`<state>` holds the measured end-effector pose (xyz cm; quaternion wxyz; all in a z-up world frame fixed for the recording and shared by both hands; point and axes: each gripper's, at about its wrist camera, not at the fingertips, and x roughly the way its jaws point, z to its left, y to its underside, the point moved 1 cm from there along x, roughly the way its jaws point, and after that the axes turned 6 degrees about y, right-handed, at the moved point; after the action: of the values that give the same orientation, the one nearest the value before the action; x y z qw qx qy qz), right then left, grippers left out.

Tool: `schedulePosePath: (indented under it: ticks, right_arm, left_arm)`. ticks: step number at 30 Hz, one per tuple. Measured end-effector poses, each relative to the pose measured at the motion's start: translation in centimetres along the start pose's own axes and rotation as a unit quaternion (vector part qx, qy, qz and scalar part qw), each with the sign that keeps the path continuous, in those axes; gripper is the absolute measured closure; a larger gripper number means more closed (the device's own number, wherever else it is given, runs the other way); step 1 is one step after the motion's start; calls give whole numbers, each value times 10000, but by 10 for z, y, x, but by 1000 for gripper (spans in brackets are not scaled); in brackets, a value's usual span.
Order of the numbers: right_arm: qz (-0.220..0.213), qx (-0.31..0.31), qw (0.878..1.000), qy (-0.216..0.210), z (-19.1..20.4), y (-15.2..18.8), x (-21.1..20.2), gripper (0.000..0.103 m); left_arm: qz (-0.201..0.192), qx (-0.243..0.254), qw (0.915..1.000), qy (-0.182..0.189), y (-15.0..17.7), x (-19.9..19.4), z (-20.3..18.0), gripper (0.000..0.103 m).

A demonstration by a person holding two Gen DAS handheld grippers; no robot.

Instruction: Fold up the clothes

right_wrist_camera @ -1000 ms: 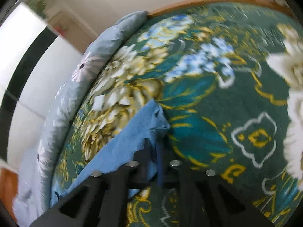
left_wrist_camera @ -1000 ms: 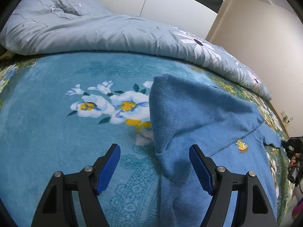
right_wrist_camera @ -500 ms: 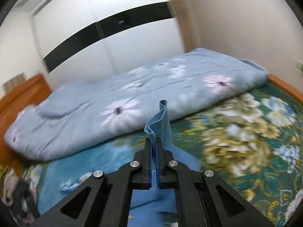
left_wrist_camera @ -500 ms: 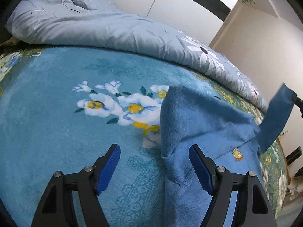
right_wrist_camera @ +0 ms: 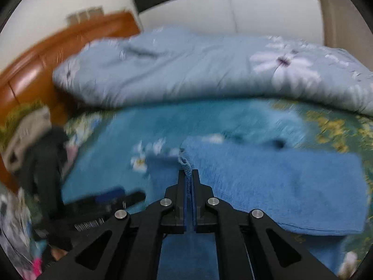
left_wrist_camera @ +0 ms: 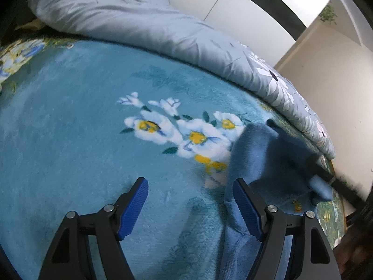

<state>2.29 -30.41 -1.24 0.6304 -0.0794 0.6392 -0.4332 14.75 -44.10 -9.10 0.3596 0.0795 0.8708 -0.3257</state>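
Note:
A blue fleece garment (left_wrist_camera: 268,154) with a small yellow duck badge (left_wrist_camera: 296,206) lies on the teal flowered blanket (left_wrist_camera: 70,140). My left gripper (left_wrist_camera: 190,183) hovers open over the blanket with nothing between its pads. Its right finger (left_wrist_camera: 244,205) overlaps the garment's left edge. In the right wrist view my right gripper (right_wrist_camera: 188,171) is shut on the garment's sleeve edge (right_wrist_camera: 185,163). It holds the sleeve above the body of the garment (right_wrist_camera: 279,182), which is doubled over. A blurred dark shape with blue pads at the lower left looks like the left gripper (right_wrist_camera: 112,194).
A grey-blue flowered duvet (left_wrist_camera: 151,30) is bunched along the far side of the bed. An orange wooden headboard (right_wrist_camera: 46,53) stands at the left, with beige and dark clothes (right_wrist_camera: 35,140) piled below it. White cupboard doors (right_wrist_camera: 256,11) are behind.
The right gripper has swung the sleeve from the bed's far right edge, up and across, back over the garment. The left gripper has slid a little sideways and rolled, still open.

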Motion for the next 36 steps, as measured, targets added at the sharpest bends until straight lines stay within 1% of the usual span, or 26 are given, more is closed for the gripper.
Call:
schedulePosePath:
  ticks: [4,7,9,10,13,14,16,17,18,19,21,22,23,24,25,27,28,29,31,32,33,34,36]
  right_arm:
    - [363,-29,9992,-154,9,22,21,100]
    - [438,-107,9987,-254,19,28,22,100]
    - [331,-191,9988,-298,25,28,15,100]
    - [180,-214,9992,-297,27,27,7,100]
    - [-170,29,9994,-311,23,22,-6,100]
    - [-218,109,9991,-338,22,21,-7,100]
    - [28,152,9986,-496,22,25,3,97]
    - [247,80,9983,-514,24,30,10,97]
    - [398,-40,9982,-442,26,35,14,97]
    - [470,-129,9980,-395,27,38,14,97]
    - [407,-69,9980,-472,20,38,1,95]
    - [375,-40,9980,-510,16,38,-6,86]
    - [325,-4,9981,-532,11,38,-13,74]
    - [226,46,9984,-511,2,37,-25,69]
    - [116,94,9989,-449,-8,35,-37,68]
    - [-115,246,9996,-74,-38,34,-67,68]
    - [-225,423,9987,152,-60,35,-83,68]
    - [-312,615,9969,378,-81,36,-97,68]
    - [-343,1058,9905,812,-125,42,-114,67]
    - [-283,1206,9876,963,-139,44,-116,67]
    - [-213,1330,9854,1042,-149,45,-115,67]
    - [-151,1441,9844,1001,-156,45,-110,67]
    - [-27,1662,9818,919,-170,45,-101,67]
  left_arm:
    - [-38,36,10000,-1,0,-1,-1,25]
    - [-4,50,10000,11,-1,1,-2,25]
    - [-23,47,10000,20,-1,0,-2,25]
    - [-38,40,10000,19,-1,0,-2,25]
    - [-37,14,10000,45,-2,1,-2,25]
    - [-37,9,10000,63,-2,1,-3,25]
    - [-55,14,10000,78,-2,-1,-3,25]
    - [-66,25,9999,80,-3,-1,-4,25]
    - [-73,40,9999,81,-3,-2,-5,25]
    - [-82,56,9999,86,-3,-2,-5,25]
    - [-88,108,9999,97,-3,-3,-8,25]
    - [-108,162,9997,116,-3,-5,-11,25]
    - [-139,223,9996,143,-3,-7,-14,25]
    - [-168,301,9993,165,-3,-9,-18,25]
    - [-196,389,9989,186,-2,-12,-23,25]
    - [-215,602,9970,444,-1,-19,-39,25]
    - [-220,712,9954,597,0,-23,-47,25]
    - [-182,837,9929,831,0,-26,-58,25]
    - [-41,1118,9843,1364,2,-28,-80,25]
    - [66,1299,9789,1574,4,-25,-93,25]
    - [209,1497,9753,1613,6,-18,-104,25]
    - [368,1697,9723,1566,7,-9,-116,25]
    - [559,2004,9673,1453,9,6,-130,25]
